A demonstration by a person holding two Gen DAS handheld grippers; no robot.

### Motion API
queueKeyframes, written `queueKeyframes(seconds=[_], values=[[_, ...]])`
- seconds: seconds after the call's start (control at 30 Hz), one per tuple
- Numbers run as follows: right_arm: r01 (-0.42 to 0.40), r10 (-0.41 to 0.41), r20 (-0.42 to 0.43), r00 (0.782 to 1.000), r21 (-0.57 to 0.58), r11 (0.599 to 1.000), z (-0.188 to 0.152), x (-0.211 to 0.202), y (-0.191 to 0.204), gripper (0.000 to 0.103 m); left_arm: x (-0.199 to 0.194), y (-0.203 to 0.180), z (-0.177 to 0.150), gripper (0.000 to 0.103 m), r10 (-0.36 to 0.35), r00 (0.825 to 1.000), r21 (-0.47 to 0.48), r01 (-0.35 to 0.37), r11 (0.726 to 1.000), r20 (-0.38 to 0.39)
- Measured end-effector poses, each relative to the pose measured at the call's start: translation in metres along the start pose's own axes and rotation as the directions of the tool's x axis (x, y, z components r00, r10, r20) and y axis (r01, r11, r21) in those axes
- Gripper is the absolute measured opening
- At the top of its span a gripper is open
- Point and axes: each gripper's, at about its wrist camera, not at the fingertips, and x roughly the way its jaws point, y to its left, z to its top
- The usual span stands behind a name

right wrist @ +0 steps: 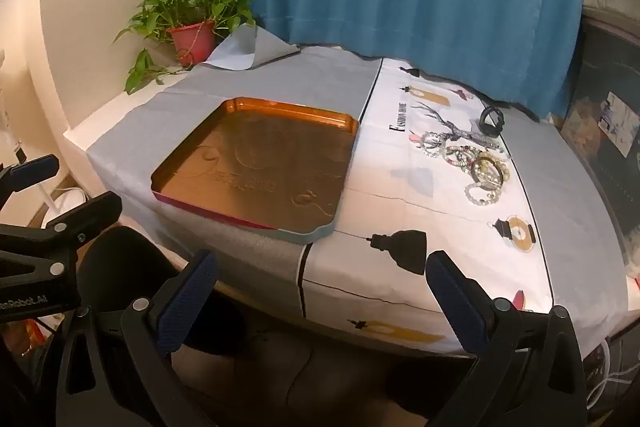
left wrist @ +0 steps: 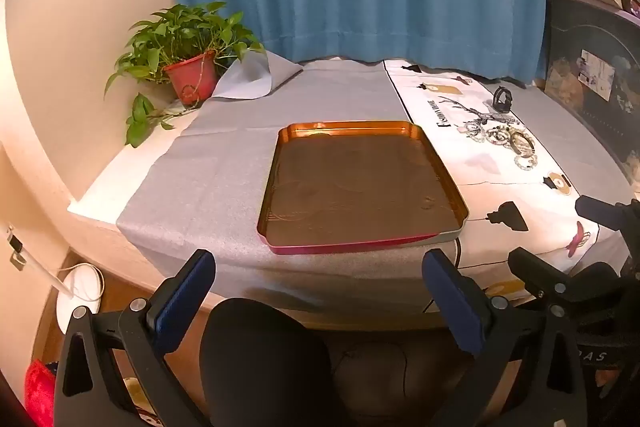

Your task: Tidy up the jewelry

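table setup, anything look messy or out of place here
Two things. The bracelets lie in a tangled, overlapping heap on the printed white cloth, none in the empty tin tray. The grey cloth is folded back at its far corner beside the potted plant. No damage shows.

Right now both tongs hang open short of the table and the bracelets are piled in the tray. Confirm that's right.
Not quite. The bracelets are not in the tray; they lie in a pile on the white printed cloth to its right, and the tray holds nothing, as the right wrist view shows. The rest stands: left tongs and right tongs both hang open short of the table.
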Motion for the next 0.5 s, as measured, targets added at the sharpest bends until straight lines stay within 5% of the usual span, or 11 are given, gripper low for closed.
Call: queueKeyframes(seconds=[0.5], values=[[0.019, -0.019, 0.009, 1.0, -0.019, 1.0, -0.003, -0.006, 0.002, 0.103, -0.002, -0.007, 0.0, 0.102, 0.016, 1.0, 0.005, -0.016, 1.0, -0.003]])
